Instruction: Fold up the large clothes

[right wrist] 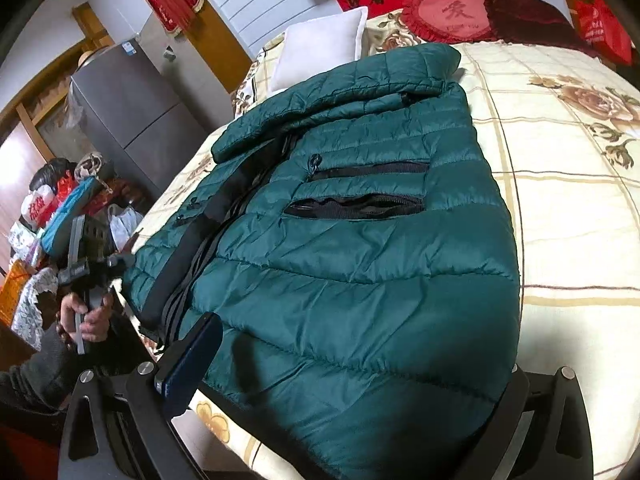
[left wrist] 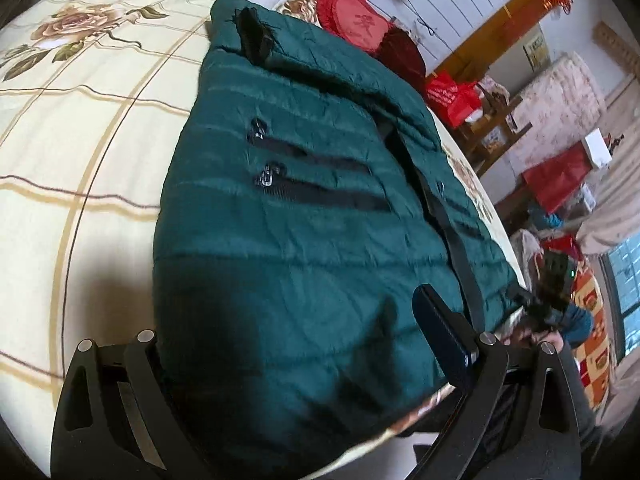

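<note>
A dark green quilted jacket (left wrist: 304,216) lies flat on the bed, front up, with black zip pockets and a black centre zip; it also shows in the right wrist view (right wrist: 360,264). My left gripper (left wrist: 288,360) is open wide at the jacket's hem; the right finger (left wrist: 440,320) lies on the fabric and the left finger is hidden under it. My right gripper (right wrist: 352,380) is open wide at the hem on the other side; its left finger (right wrist: 192,360) shows and its right finger is hidden by the jacket. Each view shows the other gripper at the bed's edge.
The bed has a cream floral checked blanket (left wrist: 80,140). A white pillow (right wrist: 320,48) and red cushions (right wrist: 448,16) lie at its head. A grey fridge (right wrist: 132,120), bags and clutter (right wrist: 60,208) stand beside the bed.
</note>
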`<action>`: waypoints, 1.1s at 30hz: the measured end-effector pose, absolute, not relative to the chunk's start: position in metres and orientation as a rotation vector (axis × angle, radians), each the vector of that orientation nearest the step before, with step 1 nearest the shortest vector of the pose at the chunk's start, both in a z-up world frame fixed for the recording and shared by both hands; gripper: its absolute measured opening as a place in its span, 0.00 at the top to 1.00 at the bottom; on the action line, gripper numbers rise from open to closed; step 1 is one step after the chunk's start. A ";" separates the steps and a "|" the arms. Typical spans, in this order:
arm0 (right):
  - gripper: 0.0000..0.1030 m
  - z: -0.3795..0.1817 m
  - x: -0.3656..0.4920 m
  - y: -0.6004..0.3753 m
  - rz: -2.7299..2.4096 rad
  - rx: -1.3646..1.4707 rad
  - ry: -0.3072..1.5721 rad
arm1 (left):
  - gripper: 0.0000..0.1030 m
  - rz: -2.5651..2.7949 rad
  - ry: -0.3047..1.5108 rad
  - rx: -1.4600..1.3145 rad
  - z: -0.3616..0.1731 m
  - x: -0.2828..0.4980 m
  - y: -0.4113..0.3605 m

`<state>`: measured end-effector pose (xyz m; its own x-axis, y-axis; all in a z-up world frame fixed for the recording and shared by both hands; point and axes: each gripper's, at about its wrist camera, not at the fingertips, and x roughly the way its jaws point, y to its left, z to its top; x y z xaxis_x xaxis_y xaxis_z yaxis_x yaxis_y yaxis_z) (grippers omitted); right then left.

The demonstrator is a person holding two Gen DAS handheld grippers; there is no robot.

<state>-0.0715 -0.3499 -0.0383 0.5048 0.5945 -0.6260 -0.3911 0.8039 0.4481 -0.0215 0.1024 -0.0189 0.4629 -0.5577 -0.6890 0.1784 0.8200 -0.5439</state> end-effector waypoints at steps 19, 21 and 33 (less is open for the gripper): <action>0.71 -0.033 -0.089 -0.371 0.454 0.322 0.852 | 0.32 -0.308 0.900 -0.419 -0.023 -0.042 0.106; 0.71 -0.036 -0.091 -0.369 0.432 0.311 0.855 | 0.32 -0.304 0.900 -0.421 -0.024 -0.042 0.107; 0.78 -0.024 -0.122 -0.357 0.394 0.326 0.773 | 0.91 -0.259 0.898 -0.458 -0.006 -0.068 0.135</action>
